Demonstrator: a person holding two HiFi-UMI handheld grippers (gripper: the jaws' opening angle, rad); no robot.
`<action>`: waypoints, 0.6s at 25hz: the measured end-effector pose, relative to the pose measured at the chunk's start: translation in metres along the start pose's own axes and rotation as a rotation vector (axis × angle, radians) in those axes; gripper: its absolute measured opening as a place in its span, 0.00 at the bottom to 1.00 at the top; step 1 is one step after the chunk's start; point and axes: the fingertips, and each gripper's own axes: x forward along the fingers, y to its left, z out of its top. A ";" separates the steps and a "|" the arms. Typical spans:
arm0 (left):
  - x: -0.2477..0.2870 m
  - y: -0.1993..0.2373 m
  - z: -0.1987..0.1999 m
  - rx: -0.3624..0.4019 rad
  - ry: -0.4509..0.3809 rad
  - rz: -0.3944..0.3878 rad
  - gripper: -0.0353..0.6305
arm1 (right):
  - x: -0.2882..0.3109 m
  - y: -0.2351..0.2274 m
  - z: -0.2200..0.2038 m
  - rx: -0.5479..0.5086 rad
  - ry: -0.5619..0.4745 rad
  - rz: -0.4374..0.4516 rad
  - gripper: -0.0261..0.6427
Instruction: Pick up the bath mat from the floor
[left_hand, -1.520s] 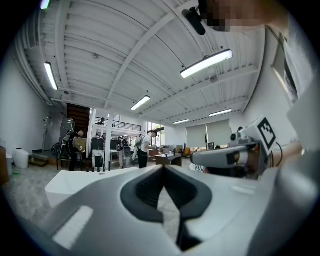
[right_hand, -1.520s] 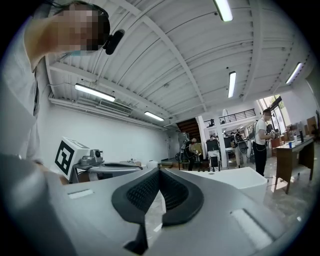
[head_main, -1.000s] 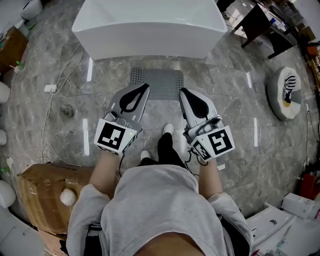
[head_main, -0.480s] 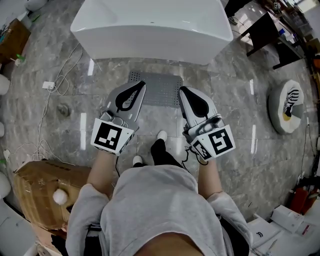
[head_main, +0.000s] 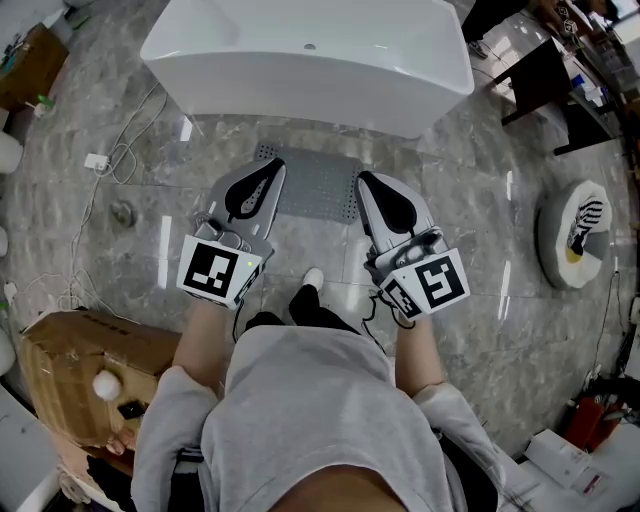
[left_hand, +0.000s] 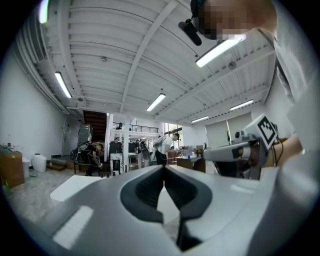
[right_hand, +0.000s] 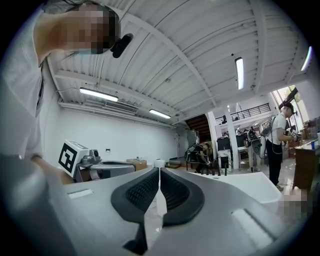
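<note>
A grey studded bath mat (head_main: 318, 184) lies flat on the marble floor just in front of the white bathtub (head_main: 310, 55). My left gripper (head_main: 268, 165) is held above the mat's left part, jaws shut with nothing between them. My right gripper (head_main: 364, 180) hovers over the mat's right edge, also shut and empty. Both point toward the tub. In the left gripper view the shut left gripper (left_hand: 163, 167) points level into the room, and the right gripper view shows the shut right gripper (right_hand: 159, 171) likewise; the mat is not visible in either.
A cardboard box (head_main: 70, 375) stands at the left front. White cables (head_main: 110, 160) and a floor drain (head_main: 123, 213) lie left of the mat. A round white object (head_main: 575, 220) sits on the floor at right, a dark table (head_main: 545, 85) behind it. My shoe (head_main: 310, 280) stands near the mat.
The view has shifted forward: the tub and mat sit a little lower and nearer. Both grippers stay shut and level; my feet have stepped closer to the mat.
</note>
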 end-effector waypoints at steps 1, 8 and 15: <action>0.004 0.000 0.000 0.002 -0.002 0.006 0.06 | 0.001 -0.004 -0.001 0.000 0.002 0.006 0.05; 0.017 0.000 -0.003 0.009 0.007 0.029 0.06 | 0.009 -0.022 -0.005 0.014 -0.004 0.023 0.05; 0.024 0.012 -0.004 0.019 0.009 0.020 0.06 | 0.023 -0.028 -0.007 0.026 -0.009 0.012 0.05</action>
